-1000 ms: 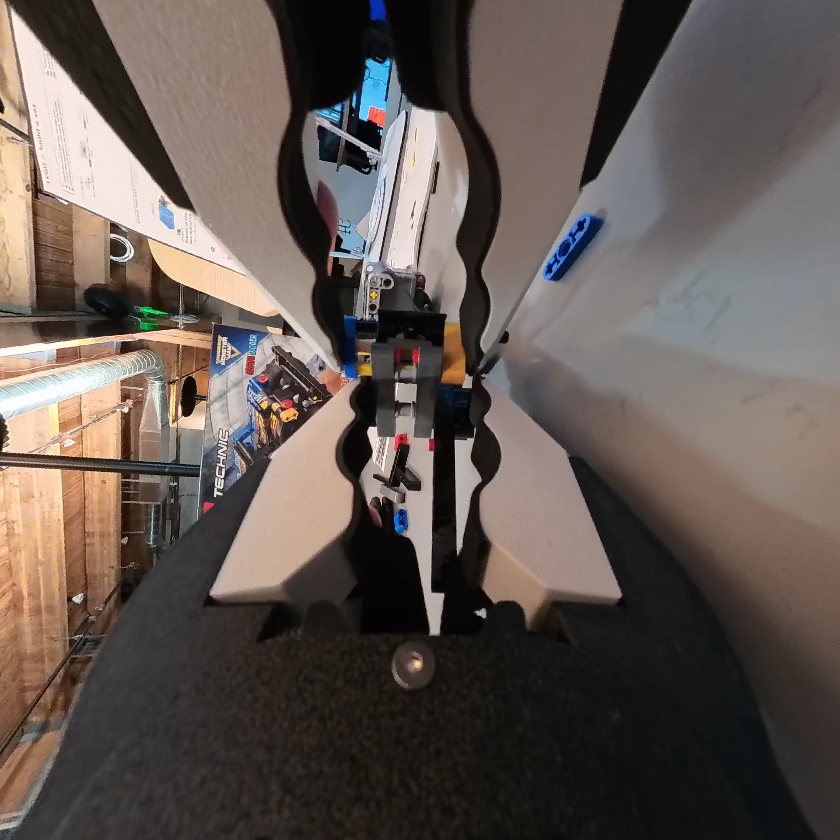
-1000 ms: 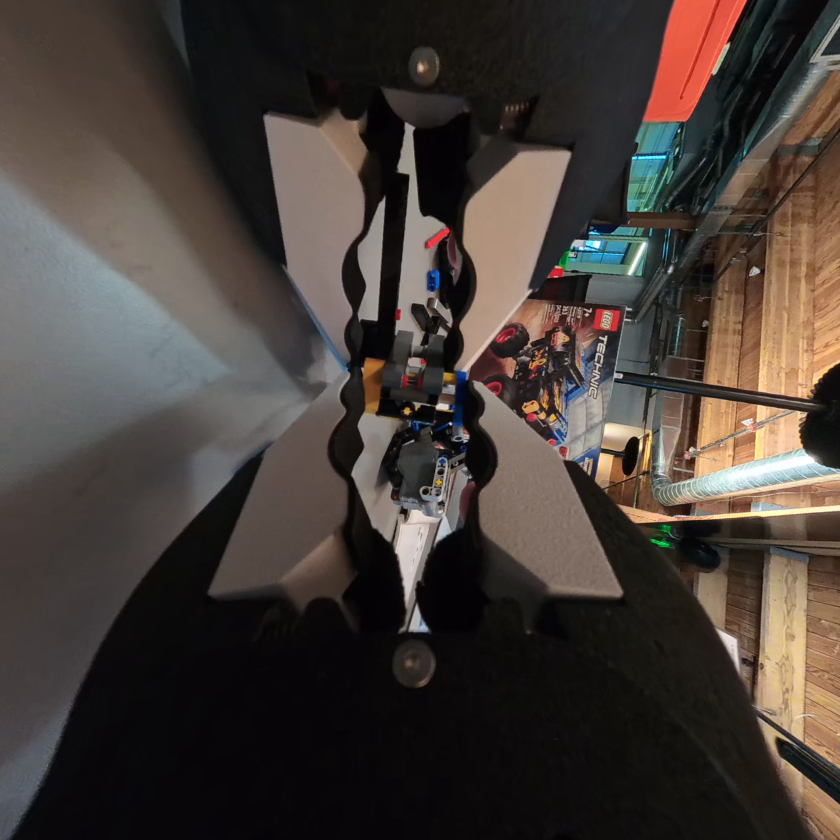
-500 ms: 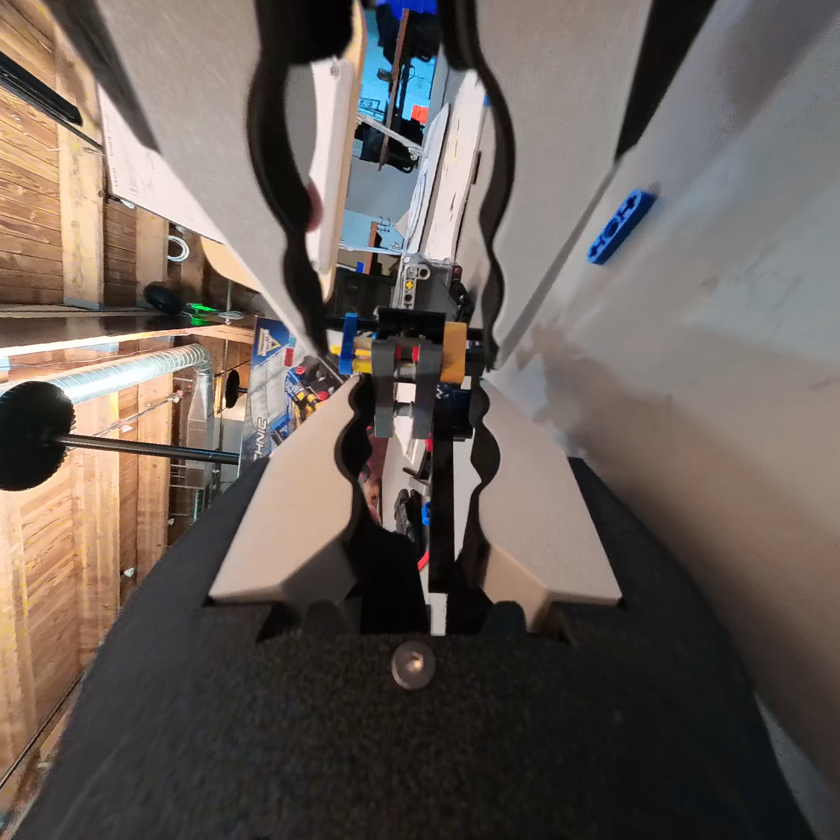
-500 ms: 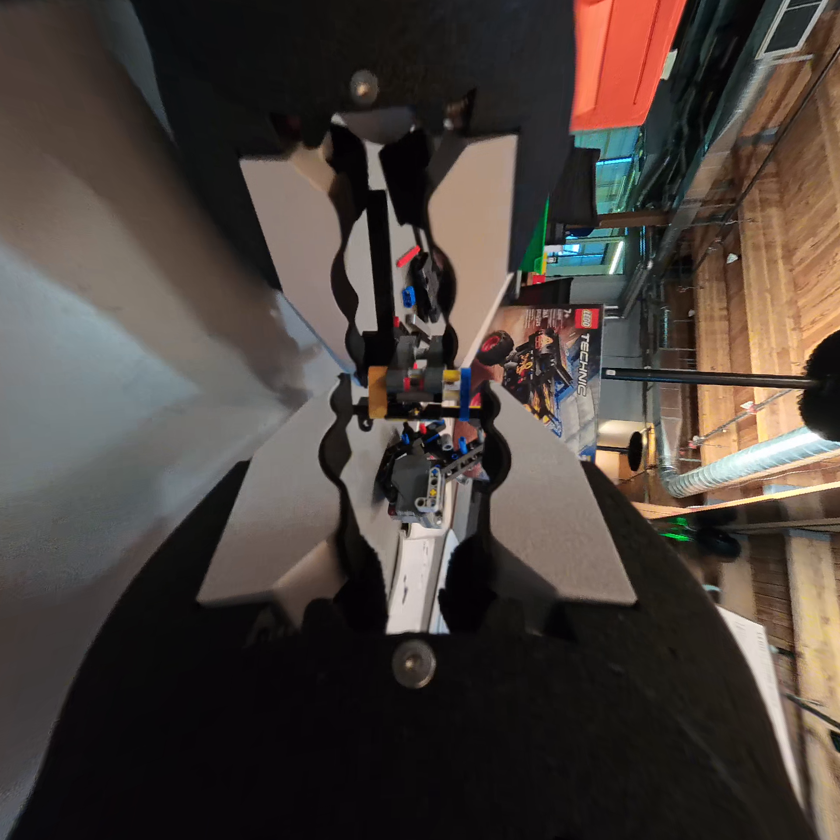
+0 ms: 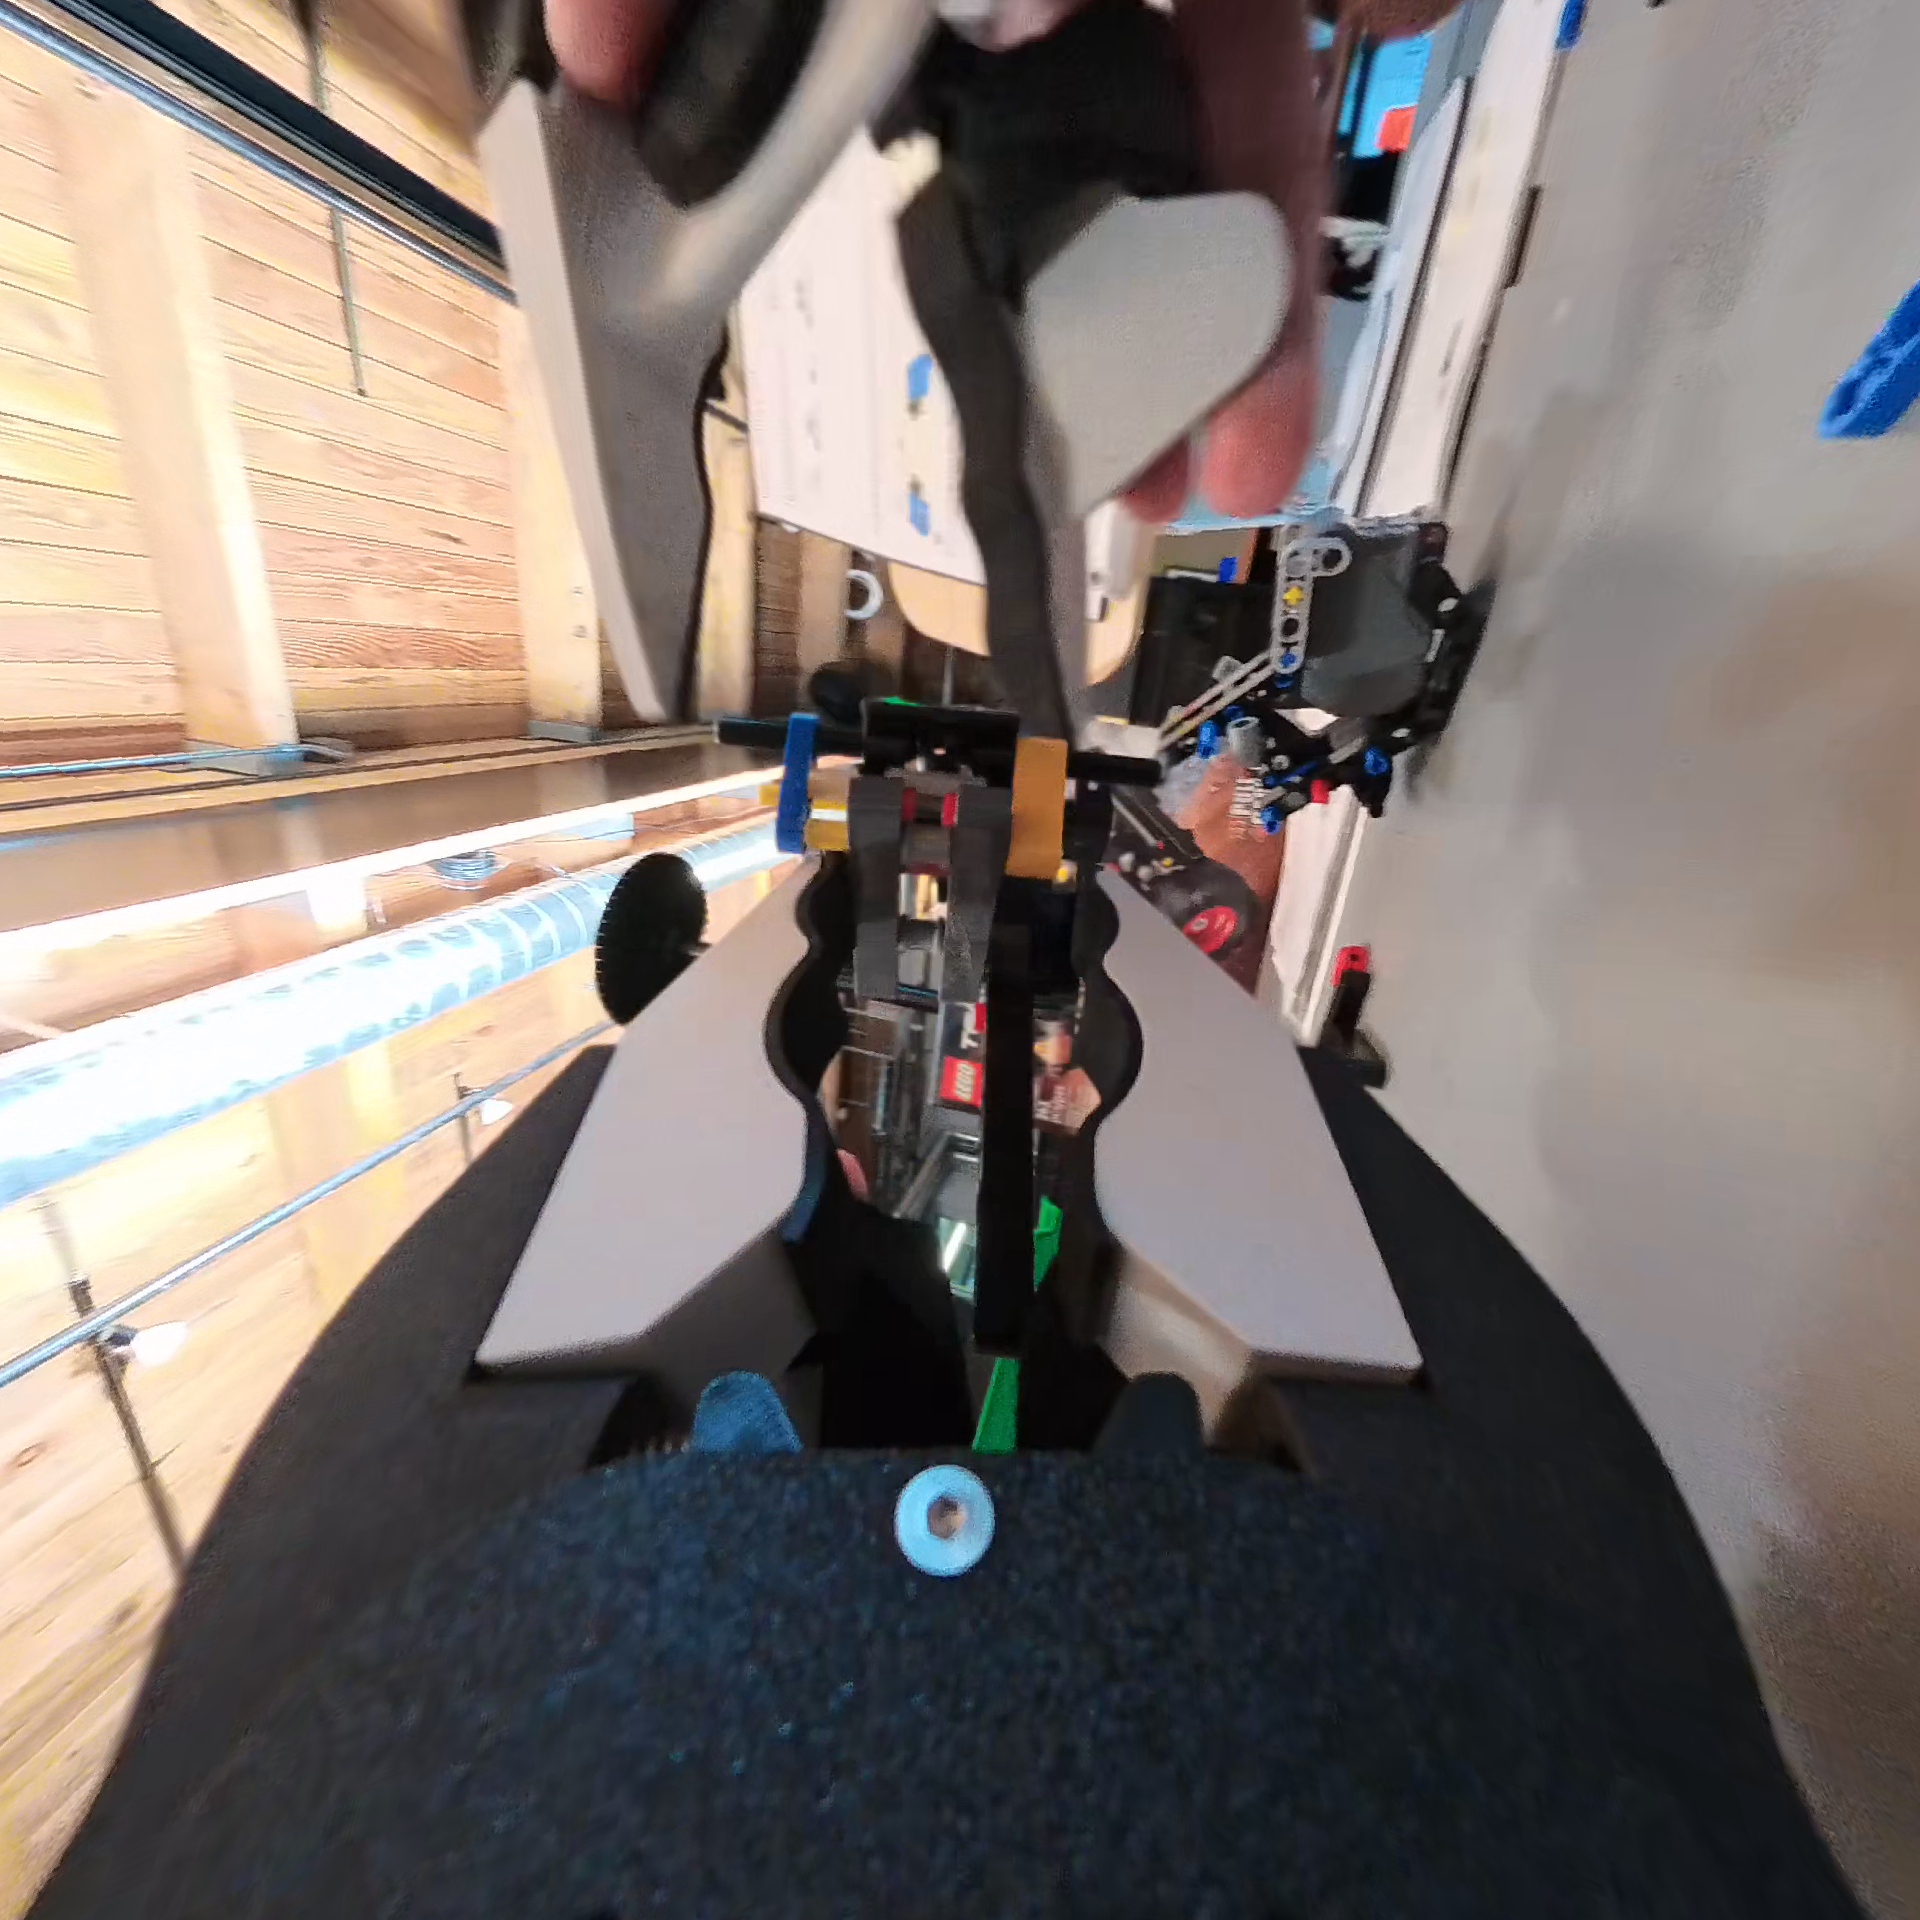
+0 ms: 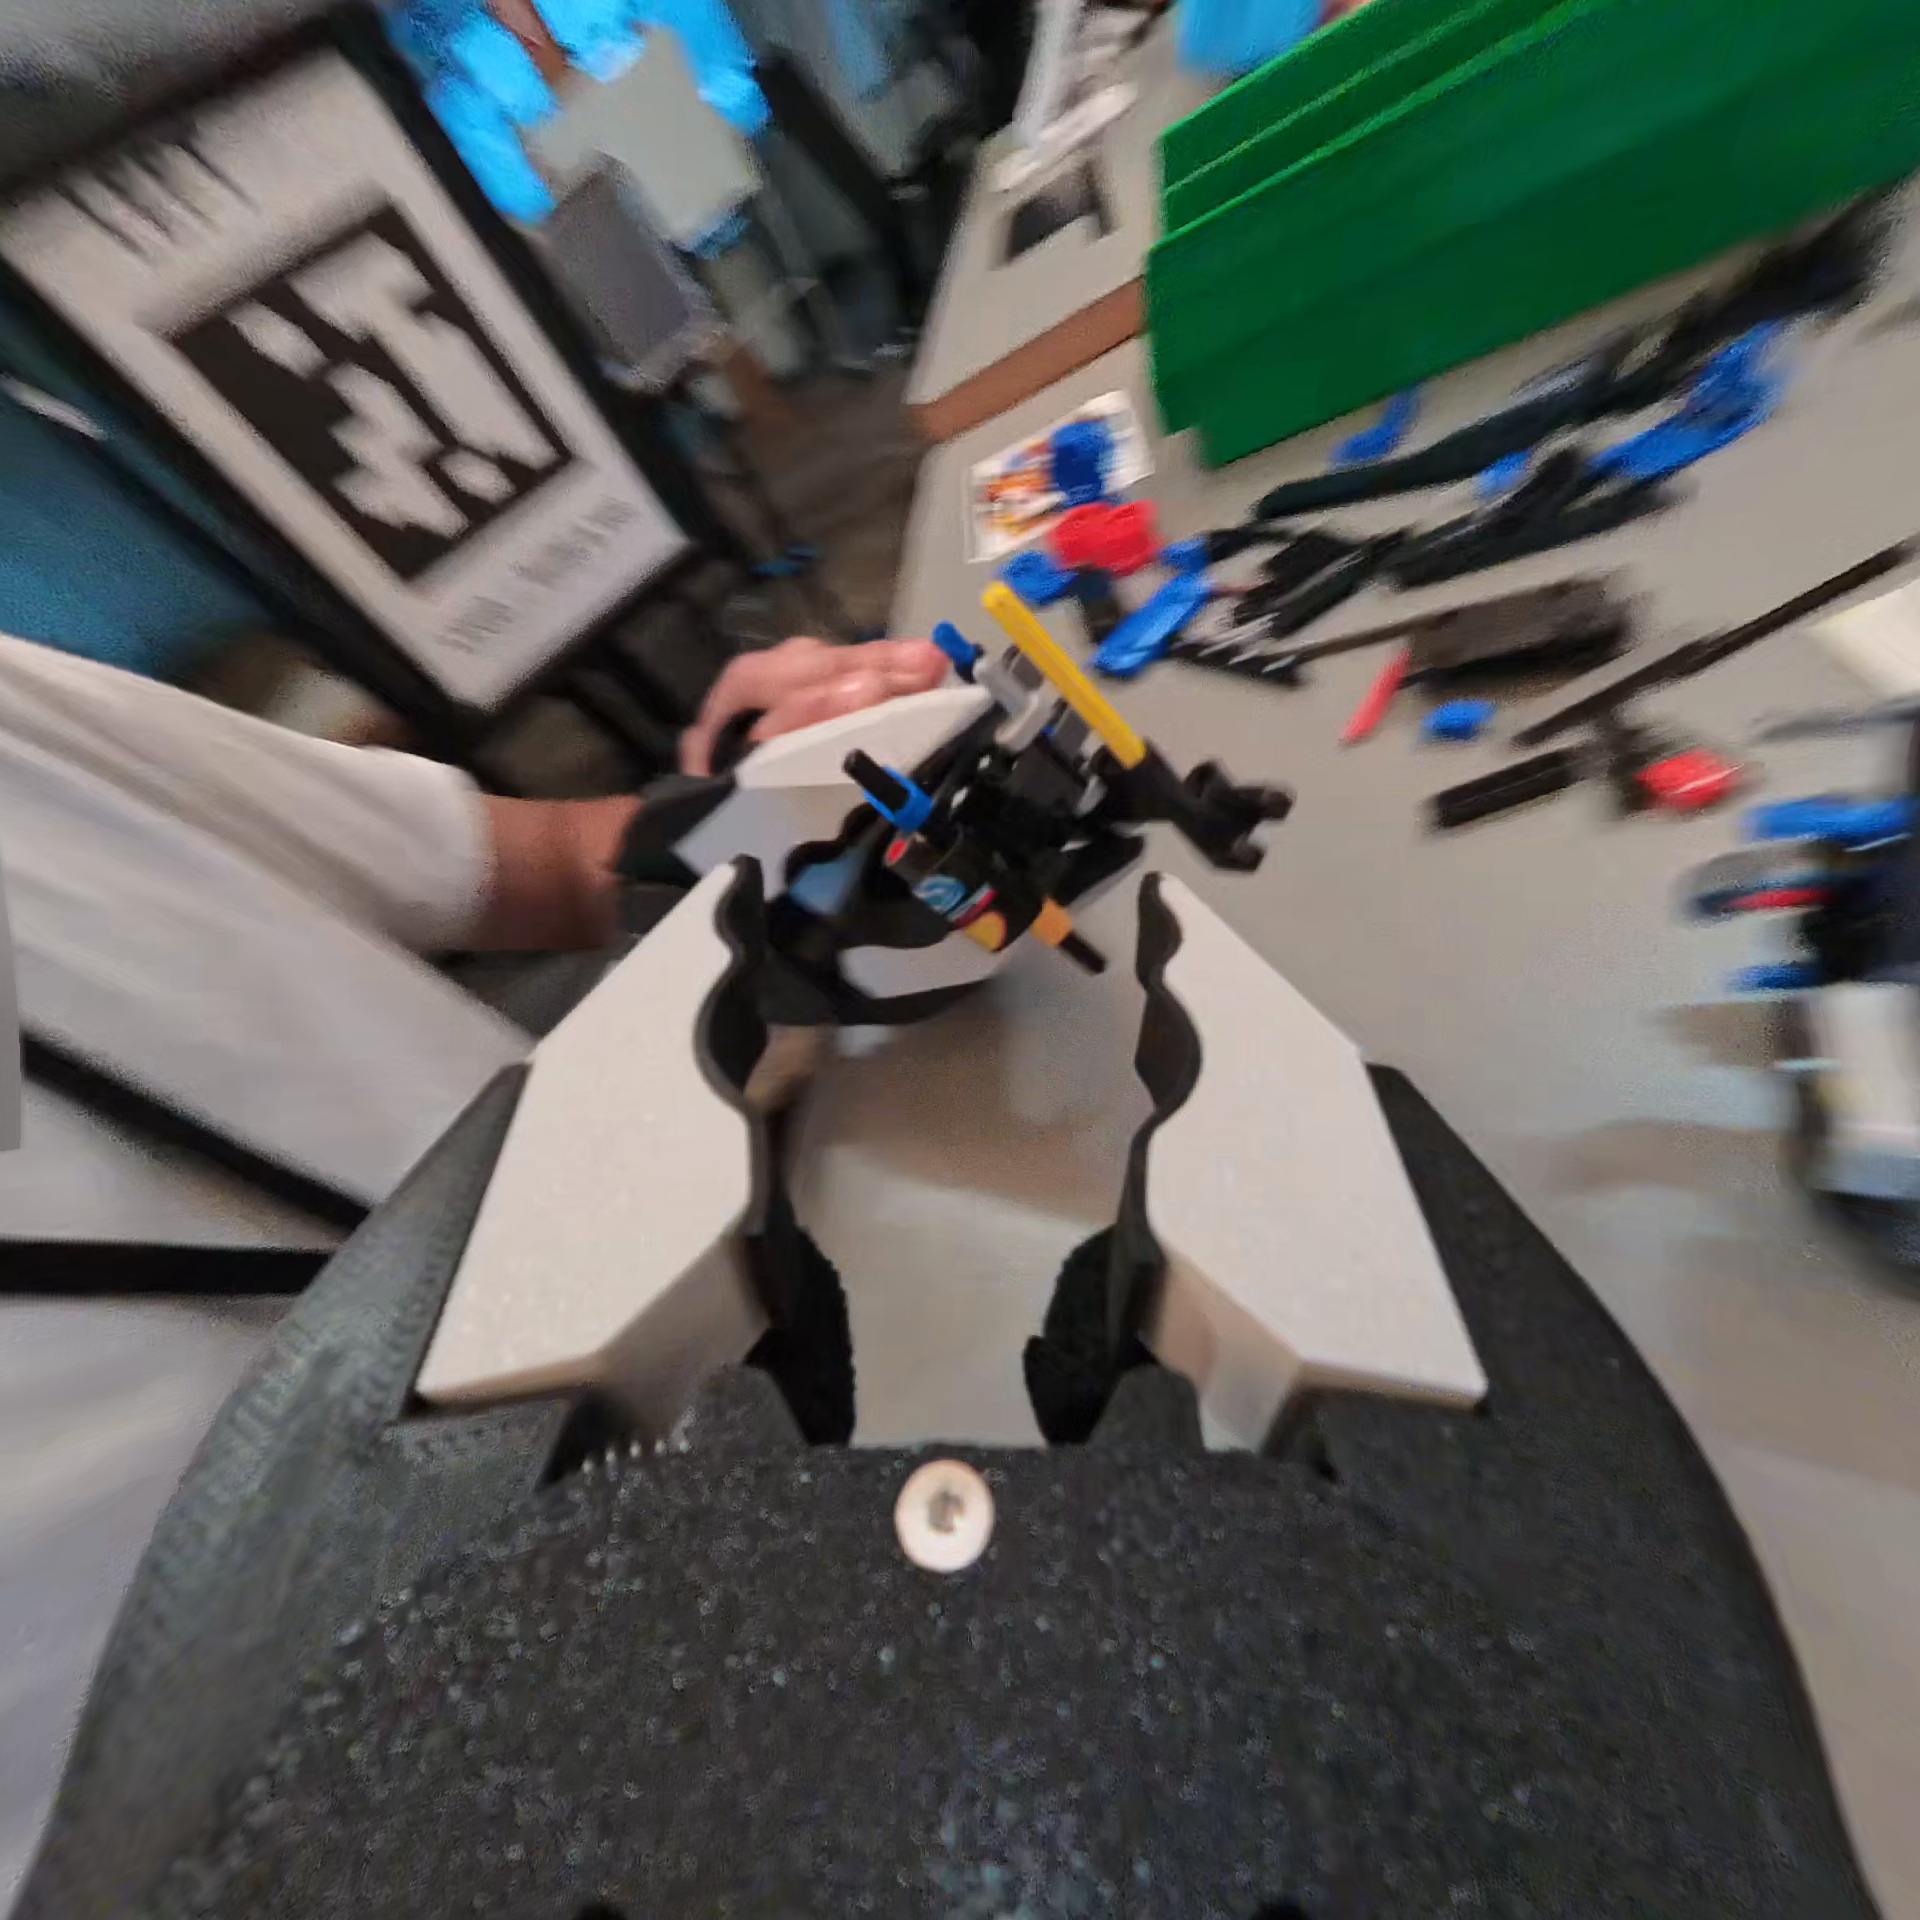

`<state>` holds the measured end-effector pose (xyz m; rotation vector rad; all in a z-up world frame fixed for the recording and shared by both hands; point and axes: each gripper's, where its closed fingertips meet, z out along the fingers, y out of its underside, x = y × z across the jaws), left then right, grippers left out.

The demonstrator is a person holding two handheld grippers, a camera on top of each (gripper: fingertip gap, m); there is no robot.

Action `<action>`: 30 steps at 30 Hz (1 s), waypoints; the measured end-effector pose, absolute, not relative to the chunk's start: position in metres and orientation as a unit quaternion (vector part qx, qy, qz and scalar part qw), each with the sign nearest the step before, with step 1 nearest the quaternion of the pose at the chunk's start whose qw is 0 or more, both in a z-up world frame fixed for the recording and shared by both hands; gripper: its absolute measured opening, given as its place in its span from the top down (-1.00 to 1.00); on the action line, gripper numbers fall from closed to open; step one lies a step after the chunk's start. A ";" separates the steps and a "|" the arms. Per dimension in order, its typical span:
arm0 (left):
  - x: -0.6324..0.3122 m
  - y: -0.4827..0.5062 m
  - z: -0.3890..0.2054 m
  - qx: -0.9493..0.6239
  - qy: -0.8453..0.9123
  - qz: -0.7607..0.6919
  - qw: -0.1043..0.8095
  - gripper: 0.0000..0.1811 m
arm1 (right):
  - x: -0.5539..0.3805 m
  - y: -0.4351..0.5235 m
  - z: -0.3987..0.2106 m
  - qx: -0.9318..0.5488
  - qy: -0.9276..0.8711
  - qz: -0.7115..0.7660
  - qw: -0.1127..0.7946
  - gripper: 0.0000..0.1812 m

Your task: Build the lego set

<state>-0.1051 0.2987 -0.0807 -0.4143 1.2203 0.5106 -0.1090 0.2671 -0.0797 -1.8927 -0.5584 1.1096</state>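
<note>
On the left my left gripper [image 5: 956, 894] is clamped on the small lego assembly [image 5: 925, 821] above the table [image 6: 1403, 1039], my right gripper [image 6: 940, 935] stands open and empty, and loose pieces [image 6: 1351, 592] lie further right.

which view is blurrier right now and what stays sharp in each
Right wrist view: heavy motion blur on the loose parts and table; its own tongs fairly sharp. Left wrist view: the lego subassembly is crisp, the other tongs above smeared.
</note>
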 end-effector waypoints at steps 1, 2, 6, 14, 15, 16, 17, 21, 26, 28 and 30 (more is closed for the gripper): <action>-0.107 0.297 -0.078 -0.183 0.555 0.241 0.775 0.55 | -0.110 0.264 -0.079 -0.747 -0.197 0.503 0.387 0.21; -0.107 0.294 -0.075 -0.173 0.549 0.247 0.779 0.56 | -0.111 0.264 -0.079 -0.740 -0.172 0.544 0.357 0.19; -0.108 0.291 -0.072 -0.147 0.536 0.277 0.784 0.55 | -0.117 0.264 -0.078 -0.711 -0.114 0.619 0.313 0.29; -0.107 0.302 -0.076 -0.173 0.543 0.297 0.766 0.56 | -0.115 0.276 -0.081 -0.699 -0.064 0.626 0.339 0.36; -0.107 0.305 -0.077 -0.181 0.543 0.300 0.763 0.55 | -0.114 0.278 -0.080 -0.696 -0.053 0.628 0.342 0.36; -0.106 0.308 -0.078 -0.191 0.544 0.305 0.758 0.55 | -0.113 0.282 -0.081 -0.696 -0.039 0.627 0.348 0.36; -0.105 0.311 -0.078 -0.199 0.544 0.312 0.753 0.55 | -0.111 0.285 -0.081 -0.695 -0.022 0.625 0.355 0.35; -0.099 0.323 -0.080 -0.231 0.546 0.331 0.734 0.55 | -0.101 0.301 -0.081 -0.673 0.073 0.619 0.398 0.33; -0.092 0.337 -0.080 -0.245 0.541 0.366 0.716 0.56 | -0.085 0.310 -0.088 -0.649 0.168 0.603 0.432 0.28; -0.091 0.341 -0.082 -0.253 0.544 0.369 0.710 0.56 | -0.082 0.310 -0.090 -0.638 0.191 0.609 0.431 0.28; -0.090 0.339 -0.080 -0.249 0.541 0.370 0.713 0.56 | -0.080 0.312 -0.096 -0.636 0.209 0.612 0.421 0.31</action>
